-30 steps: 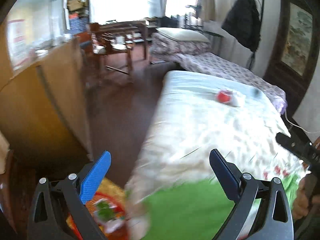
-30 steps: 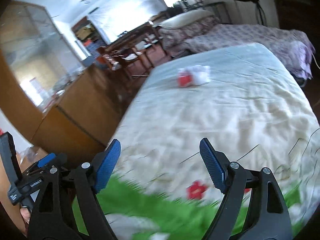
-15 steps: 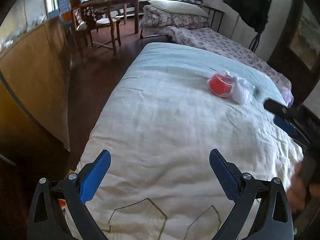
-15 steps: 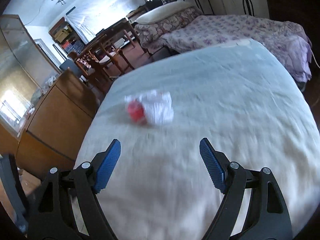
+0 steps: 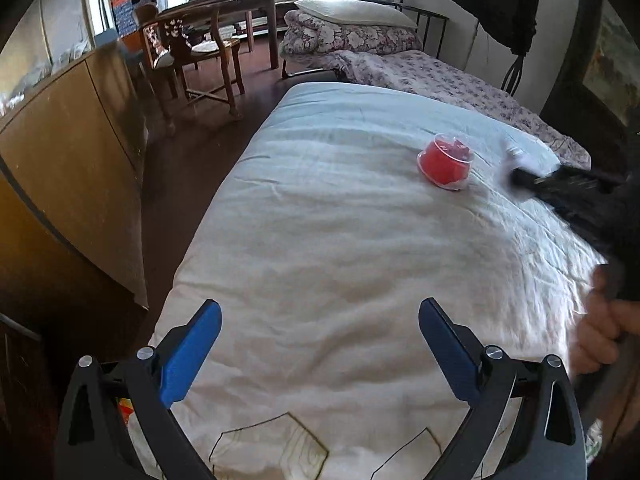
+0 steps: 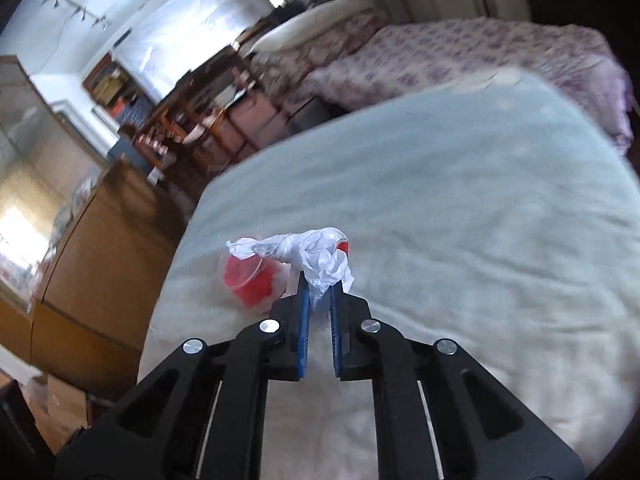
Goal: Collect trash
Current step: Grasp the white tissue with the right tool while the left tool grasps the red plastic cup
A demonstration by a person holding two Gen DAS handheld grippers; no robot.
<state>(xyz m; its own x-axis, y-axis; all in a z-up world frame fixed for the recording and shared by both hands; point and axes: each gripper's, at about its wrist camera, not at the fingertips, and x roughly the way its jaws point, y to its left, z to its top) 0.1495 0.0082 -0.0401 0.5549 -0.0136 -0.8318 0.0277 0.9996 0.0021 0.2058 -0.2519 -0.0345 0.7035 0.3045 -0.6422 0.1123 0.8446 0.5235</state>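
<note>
Two pieces of trash lie together on a pale, wrinkled quilt covering a bed. The first is a crumpled white plastic wrapper, thin and creased, with a twisted tail running toward 9 o'clock in the right wrist view. The second is a small clear plastic cup with red contents, tipped on its side so that its open rim faces up and to the right in the left wrist view; the same cup appears blurred in the right wrist view, lying at about 8 o'clock of the wrapper and partly under its tail.

The right gripper has just been closing, and its blue pads now stand nearly together with the lower edge of the wrapper pinched between them; the bulk of the wrapper rises at 12 o'clock from the fingertips. Seen from the left wrist view, this gripper enters as a dark, blurred bar from 3 o'clock, its tip at the white wrapper just to the 3 o'clock side of the cup.

The left gripper hangs over the near end of the quilt with its jaws wide apart and nothing between them. The cup lies well away from it, toward 1 o'clock. A hand shows at the 4 o'clock edge of that view.
</note>
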